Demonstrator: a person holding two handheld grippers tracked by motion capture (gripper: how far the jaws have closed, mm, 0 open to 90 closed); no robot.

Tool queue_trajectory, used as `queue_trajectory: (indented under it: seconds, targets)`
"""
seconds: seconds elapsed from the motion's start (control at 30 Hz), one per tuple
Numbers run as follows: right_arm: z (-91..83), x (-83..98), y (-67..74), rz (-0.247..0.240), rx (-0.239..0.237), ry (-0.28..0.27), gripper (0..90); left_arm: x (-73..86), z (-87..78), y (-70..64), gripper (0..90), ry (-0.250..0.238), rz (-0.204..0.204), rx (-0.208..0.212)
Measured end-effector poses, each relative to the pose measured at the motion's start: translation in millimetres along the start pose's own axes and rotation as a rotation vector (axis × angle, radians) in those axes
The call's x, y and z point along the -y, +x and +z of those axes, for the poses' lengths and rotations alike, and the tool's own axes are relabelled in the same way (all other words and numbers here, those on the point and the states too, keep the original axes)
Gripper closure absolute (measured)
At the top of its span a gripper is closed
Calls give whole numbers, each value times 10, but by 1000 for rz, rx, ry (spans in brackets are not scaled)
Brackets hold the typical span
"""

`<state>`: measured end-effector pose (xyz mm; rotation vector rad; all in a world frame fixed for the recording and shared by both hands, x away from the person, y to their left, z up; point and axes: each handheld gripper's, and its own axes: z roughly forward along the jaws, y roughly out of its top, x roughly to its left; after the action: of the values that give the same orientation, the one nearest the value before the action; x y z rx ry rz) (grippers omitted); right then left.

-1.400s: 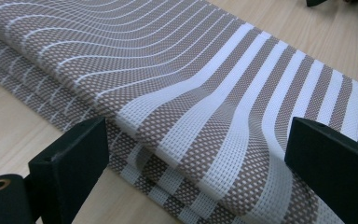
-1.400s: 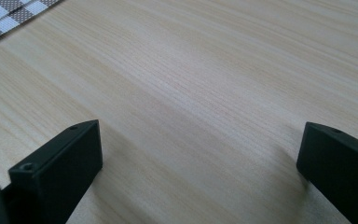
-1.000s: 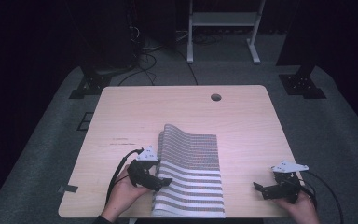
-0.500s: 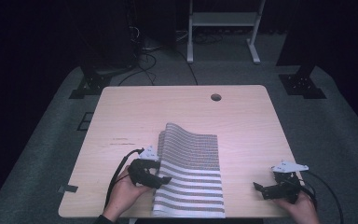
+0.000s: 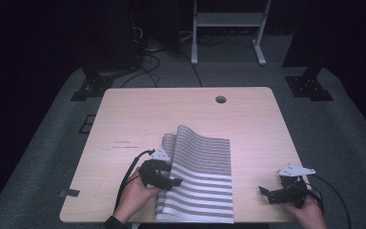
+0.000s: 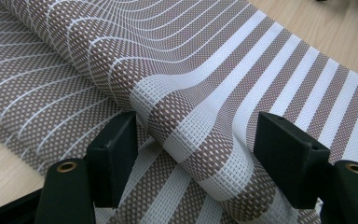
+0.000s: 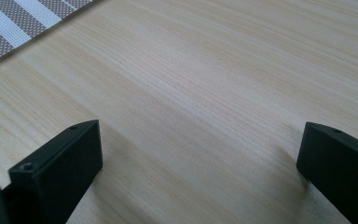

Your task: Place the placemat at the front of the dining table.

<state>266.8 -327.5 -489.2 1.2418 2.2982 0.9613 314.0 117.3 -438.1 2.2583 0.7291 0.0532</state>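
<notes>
My left gripper [image 5: 171, 182] straddles the rolled left edge of the striped woven placemat [image 5: 205, 176], which lies on the near half of the wooden table [image 5: 138, 114]; its jaws have just been closing around the fold, pads not yet pressing. My right gripper [image 5: 266, 192] rests wide open on bare wood, well apart from the mat.

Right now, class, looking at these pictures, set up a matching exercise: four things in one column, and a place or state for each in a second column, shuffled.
Things:
1. striped placemat
2. left gripper
3. right gripper
4. round hole

Descriptions:
A. jaws wide over bare wood
B. near the table's far edge
C. left side curled up into a fold
D. jaws either side of the fold

Pairs: 1-C, 2-D, 3-A, 4-B
</notes>
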Motion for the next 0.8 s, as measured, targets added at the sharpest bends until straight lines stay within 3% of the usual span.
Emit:
queue_trajectory:
  seconds: [0.5,0.6,0.67,0.8]
  targets:
    - [-23,16,23,14,12,2,2,-178,233,-64,298,31,24,16]
    - [-67,19,29,17,-2,-18,146,-181,257,-70,298,36,23,16]
    - [-82,8,39,38,-21,-15,165,-172,254,-63,297,33,18,16]
    - [-111,-29,89,66,-80,-16,392,-161,239,-56,297,33,18,16]
